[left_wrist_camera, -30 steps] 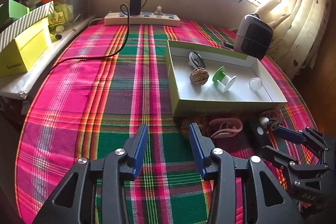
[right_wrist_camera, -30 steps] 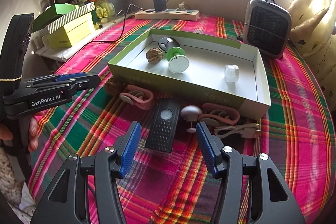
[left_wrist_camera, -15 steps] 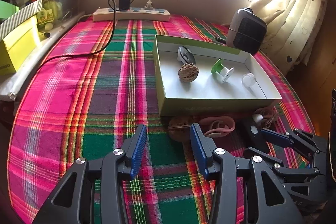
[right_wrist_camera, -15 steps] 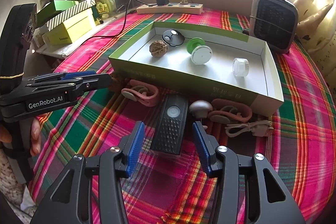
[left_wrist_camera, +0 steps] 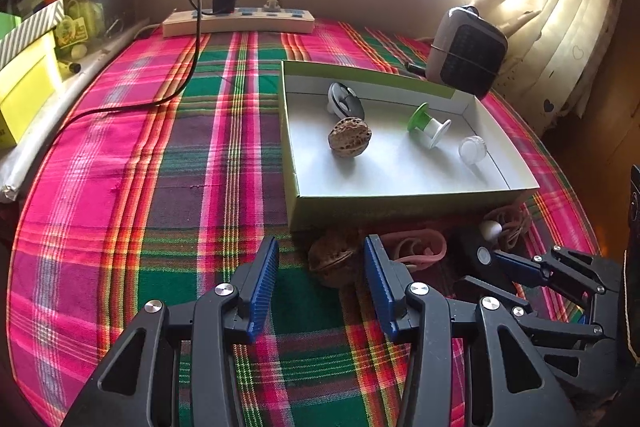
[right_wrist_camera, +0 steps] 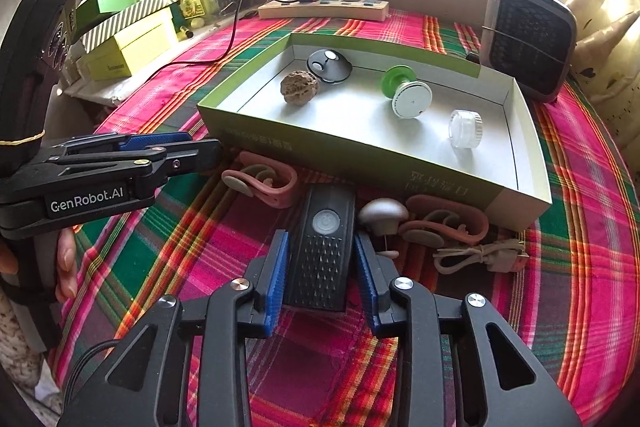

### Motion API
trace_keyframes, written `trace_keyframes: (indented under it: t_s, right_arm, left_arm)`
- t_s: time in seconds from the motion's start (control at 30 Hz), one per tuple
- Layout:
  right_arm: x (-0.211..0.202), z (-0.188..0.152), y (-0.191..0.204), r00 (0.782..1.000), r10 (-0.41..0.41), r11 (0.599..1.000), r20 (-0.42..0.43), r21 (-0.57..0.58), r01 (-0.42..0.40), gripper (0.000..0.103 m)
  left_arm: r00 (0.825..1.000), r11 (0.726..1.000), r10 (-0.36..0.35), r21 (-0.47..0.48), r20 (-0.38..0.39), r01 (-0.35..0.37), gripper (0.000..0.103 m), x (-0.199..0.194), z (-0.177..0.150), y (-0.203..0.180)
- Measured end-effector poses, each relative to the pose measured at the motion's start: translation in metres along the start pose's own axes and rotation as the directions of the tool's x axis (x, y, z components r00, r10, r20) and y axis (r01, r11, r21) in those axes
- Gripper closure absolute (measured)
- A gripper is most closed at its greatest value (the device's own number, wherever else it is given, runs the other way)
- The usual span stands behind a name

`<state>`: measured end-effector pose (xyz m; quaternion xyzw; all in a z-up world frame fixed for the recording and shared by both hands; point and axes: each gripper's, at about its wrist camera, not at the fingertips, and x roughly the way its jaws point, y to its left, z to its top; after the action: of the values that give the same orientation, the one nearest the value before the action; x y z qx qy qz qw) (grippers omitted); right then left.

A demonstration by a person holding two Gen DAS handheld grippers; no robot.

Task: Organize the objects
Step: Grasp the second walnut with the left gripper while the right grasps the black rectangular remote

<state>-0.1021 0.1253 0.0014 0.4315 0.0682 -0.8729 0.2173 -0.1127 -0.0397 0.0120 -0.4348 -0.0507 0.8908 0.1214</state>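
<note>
A green box [left_wrist_camera: 400,205] [right_wrist_camera: 344,147] on the plaid cloth holds a walnut [left_wrist_camera: 349,137] [right_wrist_camera: 299,87], a black disc [right_wrist_camera: 329,65], a green-and-white spool [left_wrist_camera: 429,123] [right_wrist_camera: 406,91] and a clear cap [left_wrist_camera: 472,148] [right_wrist_camera: 464,129]. In front of it lie a second walnut [left_wrist_camera: 334,261], two pink ear hooks [right_wrist_camera: 262,185] [right_wrist_camera: 444,223], a black remote-like device [right_wrist_camera: 322,251], a mushroom-shaped knob [right_wrist_camera: 382,215] and a cable [right_wrist_camera: 480,255]. My left gripper [left_wrist_camera: 320,267] is open, its jaws either side of the walnut. My right gripper [right_wrist_camera: 321,263] is open, straddling the black device.
A small grey heater [left_wrist_camera: 466,53] [right_wrist_camera: 528,39] stands behind the box at the right. A power strip [left_wrist_camera: 240,21] with a charger and black cord lies at the back. Yellow and striped boxes [right_wrist_camera: 128,39] sit on the left ledge. Curtains hang at the right.
Both grippers moved forward. The left one now has the loose walnut between its jaws; the right one now has the black device between its jaws and has narrowed a little.
</note>
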Motion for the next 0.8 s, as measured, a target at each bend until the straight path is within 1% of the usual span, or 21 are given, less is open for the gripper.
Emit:
trace_keyframes:
  t_s: [0.1, 0.2, 0.63, 0.7, 0.8]
  right_arm:
    - [-0.0002, 0.0002, 0.0003, 1.0, -0.005, 1.0, -0.001, -0.004, 0.005, 0.075]
    - [0.0, 0.0007, -0.0006, 1.0, -0.002, 1.0, 0.001, 0.0, 0.002, 0.075]
    - [0.001, 0.0021, -0.0007, 1.0, -0.002, 1.0, 0.002, -0.005, 0.002, 0.075]
    - [0.0009, 0.0024, -0.0003, 1.0, -0.002, 1.0, 0.002, -0.004, 0.002, 0.075]
    - [0.0009, 0.0022, -0.0004, 1.0, -0.002, 1.0, 0.002, -0.004, 0.002, 0.075]
  left_arm:
    - [1.0, 1.0, 0.004, 0.001, -0.004, -0.004, 0.061, 0.002, 0.0006, -0.0007]
    - [1.0, 1.0, 0.01, 0.0, -0.014, -0.01, 0.061, 0.0053, -0.0001, -0.0006]
    - [1.0, 1.0, 0.025, 0.005, -0.006, -0.025, 0.061, 0.0065, -0.0002, -0.0022]
    - [1.0, 1.0, 0.026, 0.005, -0.005, -0.026, 0.062, 0.0064, -0.0008, -0.0022]
    - [0.999, 0.999, 0.038, 0.011, -0.004, -0.038, 0.07, 0.0064, -0.0012, -0.0025]
